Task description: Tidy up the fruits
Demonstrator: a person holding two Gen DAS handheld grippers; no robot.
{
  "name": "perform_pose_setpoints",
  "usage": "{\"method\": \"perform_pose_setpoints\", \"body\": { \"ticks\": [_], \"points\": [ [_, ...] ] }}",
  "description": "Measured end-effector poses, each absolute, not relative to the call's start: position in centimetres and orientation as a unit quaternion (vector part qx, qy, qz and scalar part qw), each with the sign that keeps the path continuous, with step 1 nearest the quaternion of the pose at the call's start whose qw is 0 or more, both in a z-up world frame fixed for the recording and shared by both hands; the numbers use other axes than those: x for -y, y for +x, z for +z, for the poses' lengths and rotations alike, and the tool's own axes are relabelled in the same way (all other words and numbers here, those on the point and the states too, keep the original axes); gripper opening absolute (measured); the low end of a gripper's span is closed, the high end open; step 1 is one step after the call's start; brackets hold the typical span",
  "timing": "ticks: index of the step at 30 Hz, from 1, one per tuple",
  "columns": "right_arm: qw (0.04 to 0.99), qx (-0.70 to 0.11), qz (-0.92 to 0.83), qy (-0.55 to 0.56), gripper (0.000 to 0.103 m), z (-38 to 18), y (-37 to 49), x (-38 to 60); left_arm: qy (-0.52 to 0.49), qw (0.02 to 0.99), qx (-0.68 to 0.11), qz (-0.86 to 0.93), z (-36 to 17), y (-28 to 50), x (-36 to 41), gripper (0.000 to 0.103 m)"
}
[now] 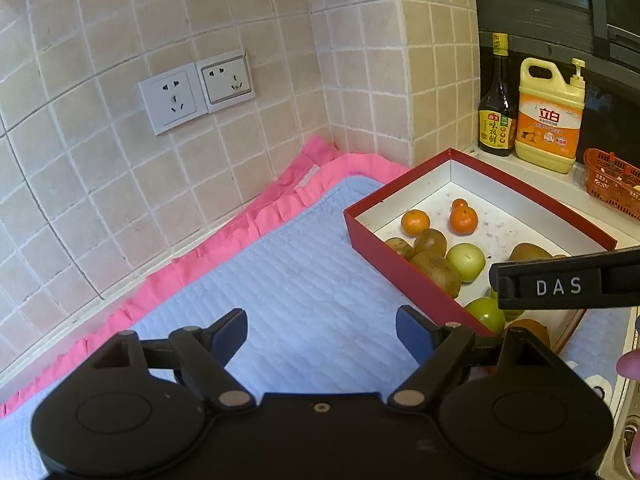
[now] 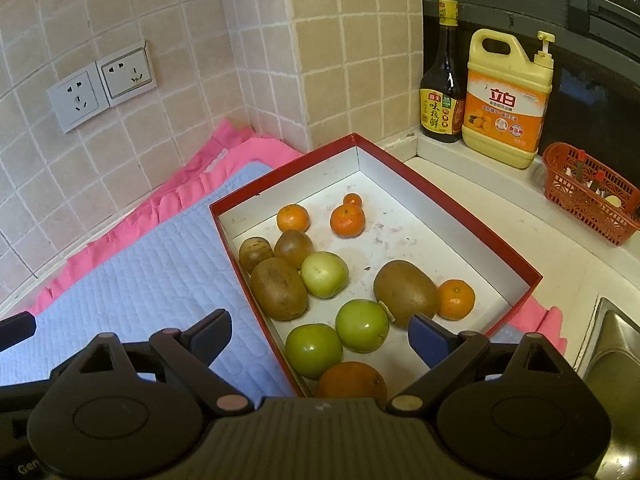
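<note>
A red box (image 2: 452, 204) with a white inside holds the fruit: several small oranges (image 2: 347, 220), several brown kiwis (image 2: 405, 288), three green apples (image 2: 361, 325) and a larger orange (image 2: 352, 380) at the near end. My right gripper (image 2: 320, 334) is open and empty, hovering over the box's near left wall. My left gripper (image 1: 320, 330) is open and empty over the blue mat (image 1: 304, 292), left of the box (image 1: 400, 272). One finger of the right gripper (image 1: 560, 286) crosses the left wrist view above the fruit.
The mat has a pink ruffled edge (image 2: 168, 200) and lies in a tiled corner with two wall sockets (image 2: 100, 88). A soy sauce bottle (image 2: 442, 80), a yellow detergent jug (image 2: 506, 100) and a red basket (image 2: 588, 196) stand behind. A steel sink (image 2: 612, 344) is at right.
</note>
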State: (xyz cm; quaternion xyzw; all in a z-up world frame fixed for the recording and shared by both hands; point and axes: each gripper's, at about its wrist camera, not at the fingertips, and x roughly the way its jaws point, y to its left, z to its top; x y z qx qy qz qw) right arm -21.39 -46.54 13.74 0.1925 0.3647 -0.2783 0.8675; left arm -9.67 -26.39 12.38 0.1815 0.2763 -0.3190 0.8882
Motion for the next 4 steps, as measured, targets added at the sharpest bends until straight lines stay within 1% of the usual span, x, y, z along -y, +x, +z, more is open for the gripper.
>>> {"method": "perform_pose_setpoints", "body": {
  "ticks": [4],
  "points": [
    [0.868,-0.366,-0.277,0.191,0.096,13.66,-21.34,46.67,0.192,0.897,-0.254,-0.307,12.34,-9.91,26.33,0.097]
  ]
}}
